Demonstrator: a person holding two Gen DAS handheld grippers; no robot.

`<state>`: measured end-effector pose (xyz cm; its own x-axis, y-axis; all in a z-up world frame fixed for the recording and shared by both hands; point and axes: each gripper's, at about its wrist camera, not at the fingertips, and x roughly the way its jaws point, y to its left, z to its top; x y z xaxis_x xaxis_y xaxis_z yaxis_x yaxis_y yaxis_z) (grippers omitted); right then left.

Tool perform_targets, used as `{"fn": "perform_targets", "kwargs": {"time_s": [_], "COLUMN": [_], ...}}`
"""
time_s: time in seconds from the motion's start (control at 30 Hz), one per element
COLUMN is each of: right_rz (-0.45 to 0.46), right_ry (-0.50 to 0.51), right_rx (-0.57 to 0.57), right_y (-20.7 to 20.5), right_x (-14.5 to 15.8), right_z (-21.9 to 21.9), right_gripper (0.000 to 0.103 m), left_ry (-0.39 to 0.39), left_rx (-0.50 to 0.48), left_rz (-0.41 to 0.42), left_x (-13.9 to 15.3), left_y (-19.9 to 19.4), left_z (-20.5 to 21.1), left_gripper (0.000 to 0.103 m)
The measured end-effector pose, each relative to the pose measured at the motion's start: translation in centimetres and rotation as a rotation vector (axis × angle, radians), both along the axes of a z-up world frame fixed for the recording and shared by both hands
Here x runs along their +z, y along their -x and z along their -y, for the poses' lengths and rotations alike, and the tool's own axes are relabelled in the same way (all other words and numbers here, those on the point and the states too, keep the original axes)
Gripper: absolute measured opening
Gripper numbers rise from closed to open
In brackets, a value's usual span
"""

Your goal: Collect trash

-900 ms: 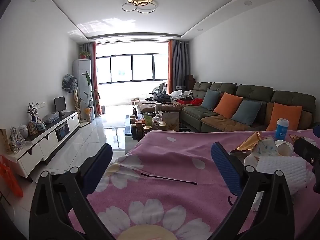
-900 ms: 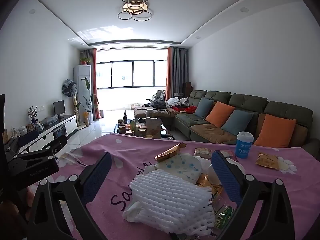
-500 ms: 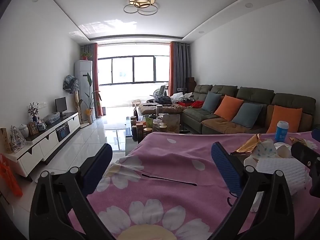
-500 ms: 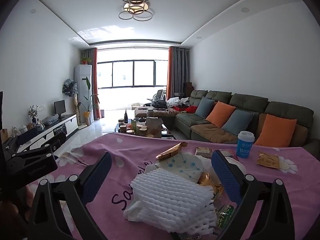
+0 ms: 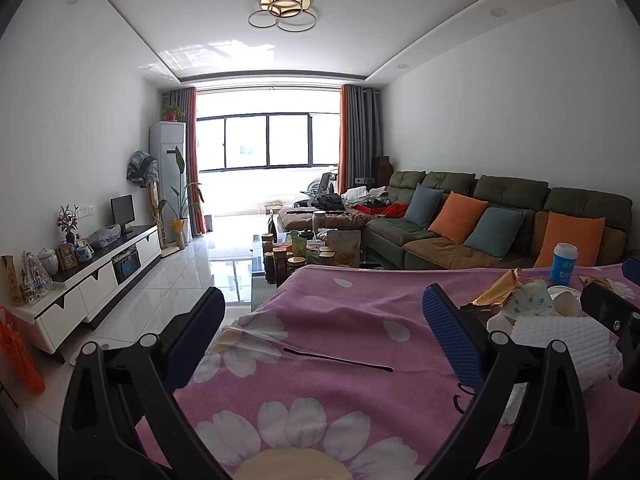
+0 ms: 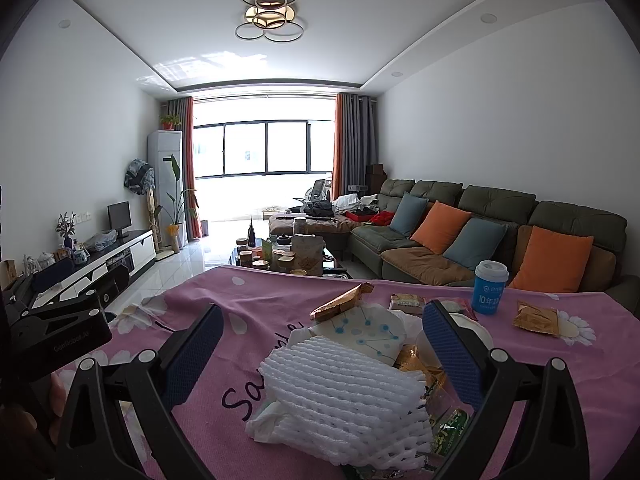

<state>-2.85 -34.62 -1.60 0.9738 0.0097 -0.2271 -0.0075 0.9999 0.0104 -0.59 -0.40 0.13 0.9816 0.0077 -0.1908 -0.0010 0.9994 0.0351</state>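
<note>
1. Left wrist view: the left gripper (image 5: 320,320) is spread wide over the pink cloth (image 5: 340,320), holding nothing — the trash pile (image 5: 532,312) sits at frame right.
2. Right wrist view: the right gripper (image 6: 320,340) gapes open — white foam netting (image 6: 344,392) lies between its fingers, lower centre, with a blue cup (image 6: 489,292) at right.

Both wrist views are looking low across the pink-clothed counter (image 5: 340,320) toward the far window (image 6: 264,148). The right view is sitting close over the white foam net (image 6: 348,392); the left view is catching it at its right edge.
</note>
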Motion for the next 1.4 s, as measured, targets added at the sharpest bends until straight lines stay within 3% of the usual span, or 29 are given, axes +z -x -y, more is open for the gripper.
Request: {"fn": "perform_targets", "kwargs": {"time_s": [1.4], "right_rz": [-0.005], "right_ry": [-0.002], "right_rx": [0.0], "right_y": [-0.36], "right_x": [-0.06], "right_z": [0.06], "right_gripper": [0.096], "left_ry": [0.004], "left_rx": [0.0], "left_rz": [0.0], "left_x": [0.19], "left_y": [-0.14], "left_z": [0.29], "left_gripper": [0.097]}}
